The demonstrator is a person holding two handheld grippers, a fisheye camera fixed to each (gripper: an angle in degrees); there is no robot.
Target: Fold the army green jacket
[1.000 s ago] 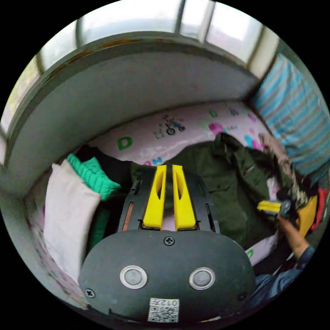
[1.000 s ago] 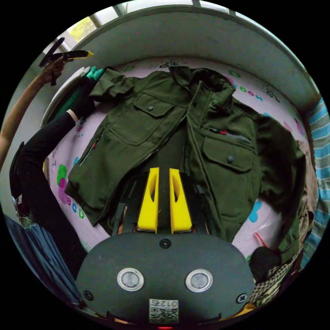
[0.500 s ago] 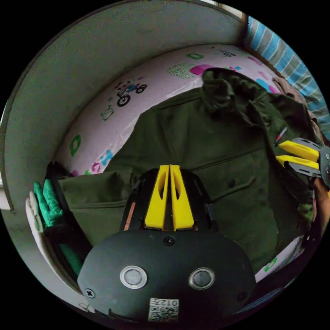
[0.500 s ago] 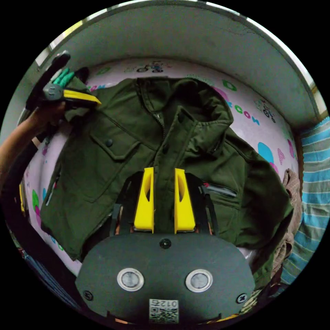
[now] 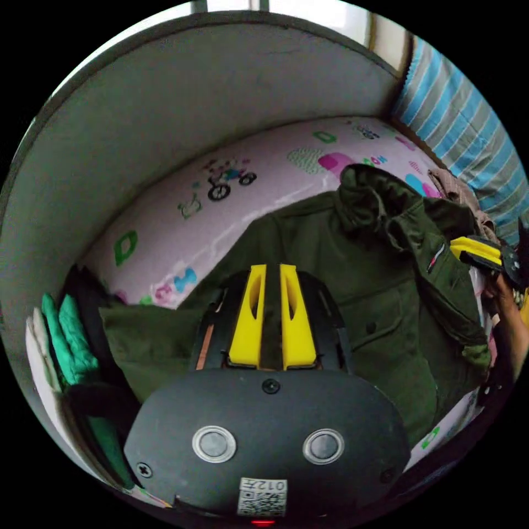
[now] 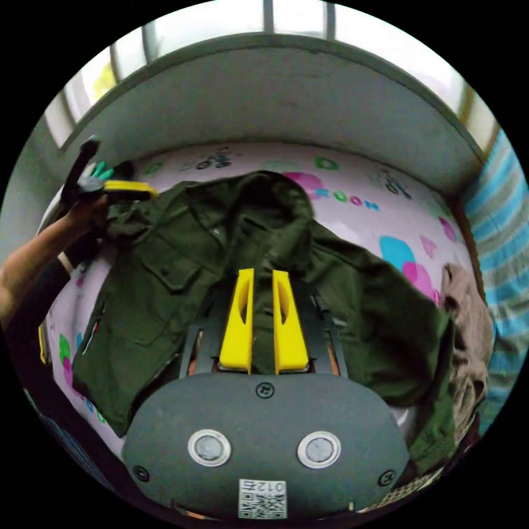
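Army green jacket [image 6: 165,275] spread front-up on a pink printed sheet [image 6: 352,187], collar toward the far wall.
Left gripper [image 5: 273,273] over the jacket's left shoulder, jaws a narrow gap apart with dark fabric between; whether they pinch it cannot be told. Right gripper [image 6: 263,278] likewise narrow over the chest, grip also unclear. Folded green clothes [image 5: 69,341] lie at far left.

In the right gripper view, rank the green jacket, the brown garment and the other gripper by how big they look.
1. green jacket, by far the largest.
2. brown garment at the bed's edge.
3. left gripper, smallest, though it sits farther from the camera, so its true size is unsure.
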